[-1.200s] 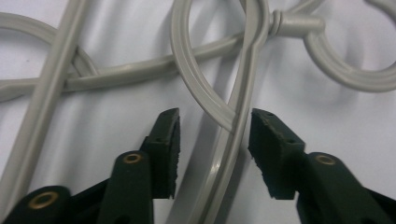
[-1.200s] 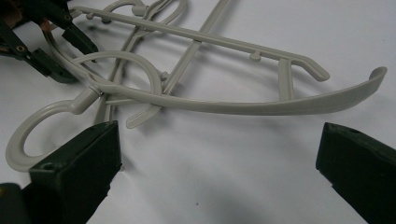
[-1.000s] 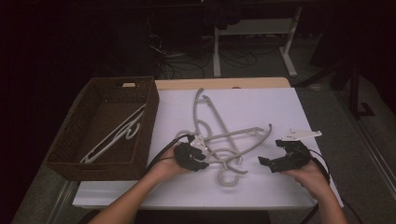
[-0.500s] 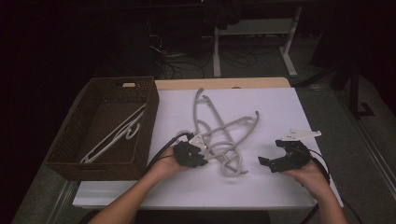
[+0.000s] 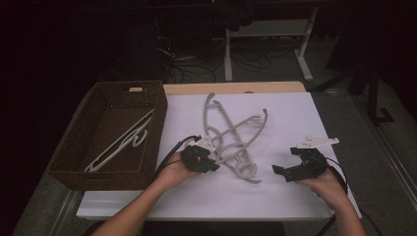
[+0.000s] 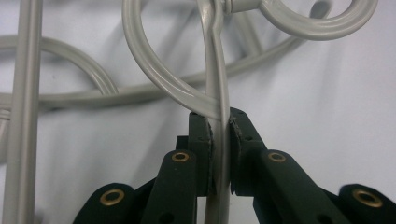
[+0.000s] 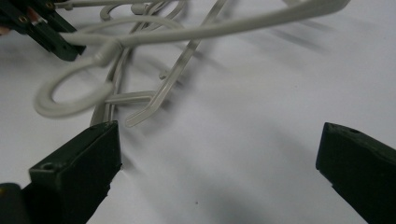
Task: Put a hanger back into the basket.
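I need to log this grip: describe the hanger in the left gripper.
The grey hanger looks like smooth plastic with a round hook loop. It lies tangled among the other grey hangers on the white table. The left gripper has just been closing and its jaws now pinch a thin flat bar of it.

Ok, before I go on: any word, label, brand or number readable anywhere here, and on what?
None can be read.
Grey hangers: plain, no marking; the left gripper is shut on one.
Wicker basket: no tag visible.
White table cover: blank.
Right gripper: its white top plate carries nothing legible at this size.
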`<action>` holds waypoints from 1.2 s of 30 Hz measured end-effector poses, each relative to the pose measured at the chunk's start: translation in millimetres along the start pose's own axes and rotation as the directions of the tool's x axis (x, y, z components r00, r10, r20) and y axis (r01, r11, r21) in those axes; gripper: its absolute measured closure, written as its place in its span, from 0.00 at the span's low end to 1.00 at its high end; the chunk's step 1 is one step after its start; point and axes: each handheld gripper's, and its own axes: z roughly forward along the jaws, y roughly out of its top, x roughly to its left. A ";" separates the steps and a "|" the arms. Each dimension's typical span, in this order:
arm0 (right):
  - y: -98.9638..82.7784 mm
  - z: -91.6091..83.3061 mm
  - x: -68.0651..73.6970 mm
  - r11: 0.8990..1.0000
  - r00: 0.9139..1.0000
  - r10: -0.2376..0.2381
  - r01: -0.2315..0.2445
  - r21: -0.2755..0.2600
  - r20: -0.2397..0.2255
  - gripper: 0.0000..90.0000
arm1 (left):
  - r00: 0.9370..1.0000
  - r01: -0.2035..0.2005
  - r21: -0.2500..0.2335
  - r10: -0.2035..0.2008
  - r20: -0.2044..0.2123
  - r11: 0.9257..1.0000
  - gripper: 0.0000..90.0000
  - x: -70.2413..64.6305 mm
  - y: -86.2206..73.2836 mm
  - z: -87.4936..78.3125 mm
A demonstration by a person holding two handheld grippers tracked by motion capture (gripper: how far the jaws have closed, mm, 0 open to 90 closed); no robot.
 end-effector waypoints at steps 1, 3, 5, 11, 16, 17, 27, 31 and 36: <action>0.1 -0.2 0.3 1.000 1.000 0.000 0.000 -0.001 0.000 0.00 | 1.000 0.013 -0.007 -0.013 0.006 1.000 0.91 0.1 1.5 -3.1; 0.4 -0.7 0.3 1.000 1.000 0.000 0.000 -0.005 -0.001 0.00 | 1.000 0.029 -0.018 -0.028 0.007 0.999 0.91 -0.5 5.6 -10.3; 0.3 -1.1 -0.5 1.000 1.000 0.004 -0.004 -0.010 -0.002 0.00 | 0.999 0.038 -0.027 -0.038 0.001 0.999 0.91 -1.5 11.1 -18.7; 1.1 -1.2 -1.6 1.000 1.000 0.004 -0.004 -0.013 -0.005 0.00 | 0.999 0.043 -0.041 -0.043 -0.007 0.998 0.91 -3.9 33.1 -55.2; 1.8 0.1 -1.2 1.000 1.000 0.002 -0.002 -0.015 -0.010 0.00 | 1.000 0.021 -0.048 -0.022 -0.019 0.999 0.91 -2.6 47.7 -92.1; 1.9 0.3 -1.1 1.000 1.000 0.000 0.000 -0.014 -0.011 0.00 | 1.000 0.017 -0.052 -0.018 -0.024 0.998 0.91 -1.8 49.5 -99.8; 1.8 0.1 -0.1 1.000 1.000 -0.001 0.001 -0.014 -0.009 0.00 | 0.995 0.017 -0.074 -0.024 -0.102 0.997 0.91 19.6 39.1 -172.7; 1.6 -0.7 0.0 1.000 1.000 0.005 -0.005 -0.017 -0.005 0.00 | 0.989 0.045 -0.088 -0.057 -0.137 0.995 0.91 32.7 21.2 -195.8; 1.0 0.3 -0.2 1.000 1.000 0.002 -0.002 -0.011 -0.003 0.00 | 0.976 0.087 -0.105 -0.106 -0.189 0.991 0.91 48.2 -6.0 -220.8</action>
